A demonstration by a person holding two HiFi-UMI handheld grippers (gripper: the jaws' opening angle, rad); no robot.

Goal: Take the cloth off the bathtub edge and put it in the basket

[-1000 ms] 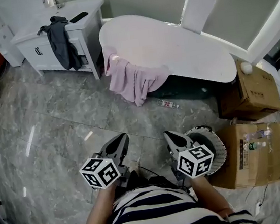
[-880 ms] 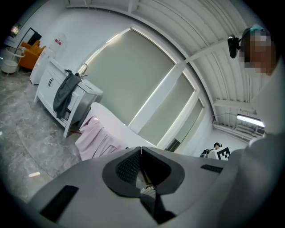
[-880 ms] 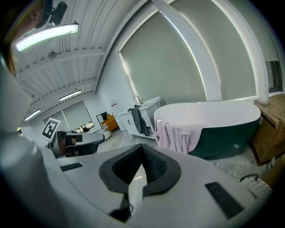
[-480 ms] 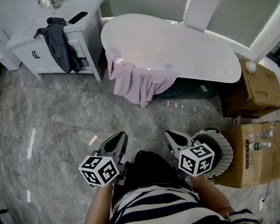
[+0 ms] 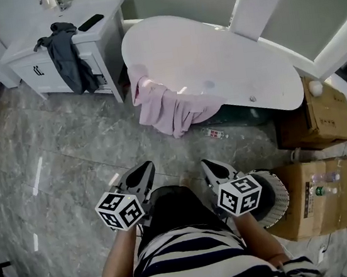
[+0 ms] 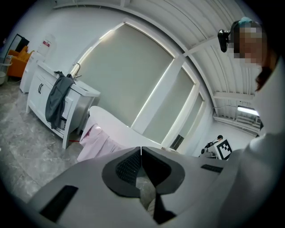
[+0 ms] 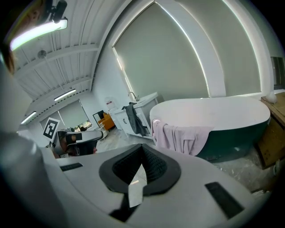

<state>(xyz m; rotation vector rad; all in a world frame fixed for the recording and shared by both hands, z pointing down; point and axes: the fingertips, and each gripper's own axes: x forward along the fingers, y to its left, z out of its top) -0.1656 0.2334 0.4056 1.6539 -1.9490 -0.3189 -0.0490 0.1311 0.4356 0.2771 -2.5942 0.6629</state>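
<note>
1. Both tongs are closed tip to tip with nothing between the pads. The left gripper (image 5: pixel 144 167) and the right gripper (image 5: pixel 208 164) hang side by side over the floor in front of my striped shirt (image 5: pixel 196 261).
2. The gripper views confirm it. Each shows smooth grey shells with ridged black pads, and the pads meet on a thin line with only floor behind them.
3. The cloth (image 5: pixel 166 107) is pale pink, soft and creased. It hangs in folds over the near rim of the bathtub (image 5: pixel 213 56), towards its left end, well apart from both tongs.
4. The tub is a long smooth white oval.
5. The basket (image 5: pixel 281 191) is round, with a ribbed pale wall and a dark inside. It stands on the floor just beside the right gripper, against a cardboard box (image 5: pixel 323 194).
6. The floor (image 5: pixel 61 156) is glossy grey veined stone.
7. A limp dark garment (image 5: pixel 64 51) hangs over the front of a white cabinet (image 5: pixel 101 46) left of the tub.
8. Only the head view shows the basket and the boxes.
9. The right gripper view alone shows the tub's dark green outer side under the white rim.
10. Both gripper views show the ribbed ceiling and the tall window blinds, which the head view does not reach.
</note>
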